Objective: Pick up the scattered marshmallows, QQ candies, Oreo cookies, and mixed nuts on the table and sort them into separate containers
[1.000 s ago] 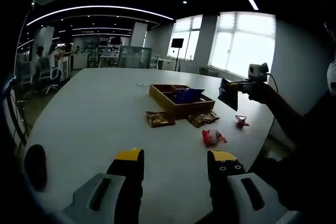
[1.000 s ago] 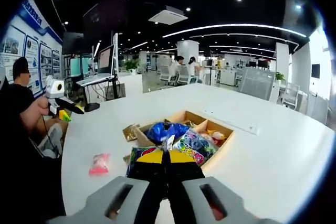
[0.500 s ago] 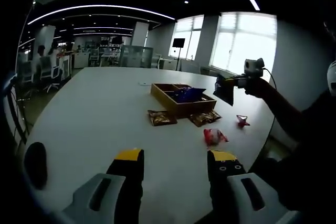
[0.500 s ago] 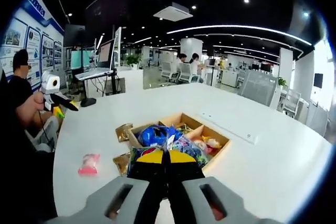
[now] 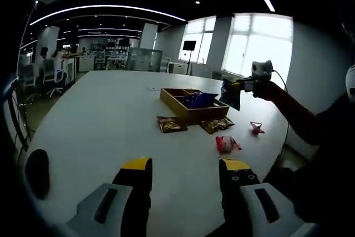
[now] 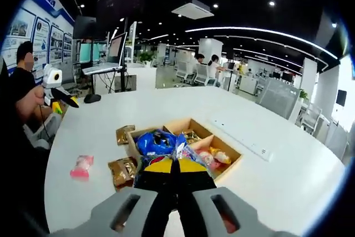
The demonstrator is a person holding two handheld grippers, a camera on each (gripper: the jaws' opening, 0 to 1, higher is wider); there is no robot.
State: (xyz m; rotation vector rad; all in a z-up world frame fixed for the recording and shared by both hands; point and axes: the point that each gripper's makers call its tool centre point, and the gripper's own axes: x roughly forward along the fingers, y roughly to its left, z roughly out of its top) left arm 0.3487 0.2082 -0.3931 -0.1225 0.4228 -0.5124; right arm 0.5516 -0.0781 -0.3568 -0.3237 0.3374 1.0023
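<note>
In the right gripper view my right gripper (image 6: 176, 171) has its yellow-tipped jaws clenched on a colourful crinkly packet (image 6: 183, 149), whose lower part is hidden behind the jaws; its print is too small to read. It hangs just above the near edge of the wooden tray (image 6: 229, 166), a shallow box with dividers. A blue bag (image 6: 155, 141) and pale wrapped sweets (image 6: 213, 156) lie in separate compartments. Two brown foil packets (image 6: 121, 171) sit just beside the tray, and a pink packet (image 6: 81, 166) lies further off on the smooth white table (image 6: 288, 181).

In the left gripper view my left gripper (image 5: 186, 178) hovers low over the table edge, jaws released and holding nothing. Beyond it lie a red-and-white wrapper (image 5: 226, 145) and a small red sweet (image 5: 255, 128). Far off, my outstretched hand holds the right gripper level above the tray.
</note>
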